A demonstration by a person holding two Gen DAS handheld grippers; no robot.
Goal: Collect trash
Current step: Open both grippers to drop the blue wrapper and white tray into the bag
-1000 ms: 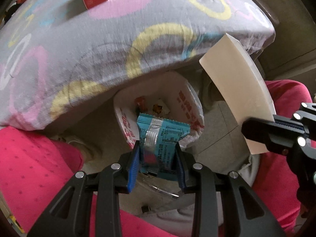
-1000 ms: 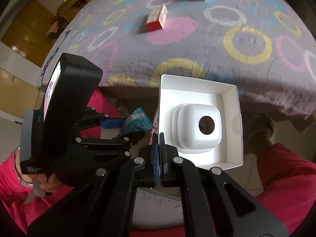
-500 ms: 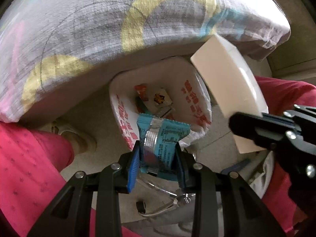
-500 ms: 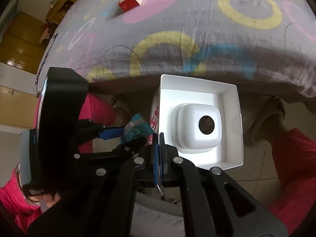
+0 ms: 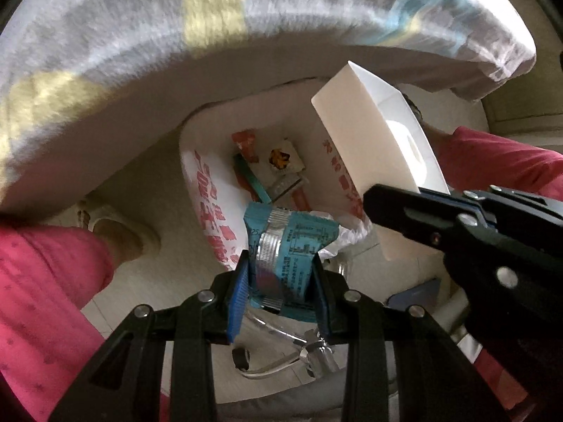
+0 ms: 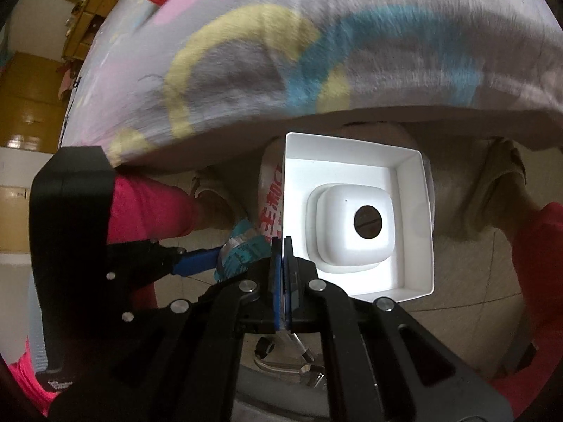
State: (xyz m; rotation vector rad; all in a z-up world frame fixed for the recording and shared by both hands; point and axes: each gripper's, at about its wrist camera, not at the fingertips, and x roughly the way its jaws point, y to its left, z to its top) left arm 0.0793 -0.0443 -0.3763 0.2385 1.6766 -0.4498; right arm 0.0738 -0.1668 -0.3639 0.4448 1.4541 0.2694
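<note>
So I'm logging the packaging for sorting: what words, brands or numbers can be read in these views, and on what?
"25": pale digits on the top left corner of the blue wrapper clamped in the left gripper.
Dark table and fine print on the same wrapper: too small to read.
Red characters on the white trash bag: large, but too distorted to read.
Small white text on the left gripper's body: blurred.
White box in the right gripper: no text visible.

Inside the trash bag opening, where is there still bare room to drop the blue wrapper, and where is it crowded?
The trash bag has bare white lining along its near-left inner wall, beside the red print. The far middle is crowded with wrappers. The white box, held by the right tool, overhangs the bag's right rim. The left tool holds the blue wrapper at the near rim.
</note>
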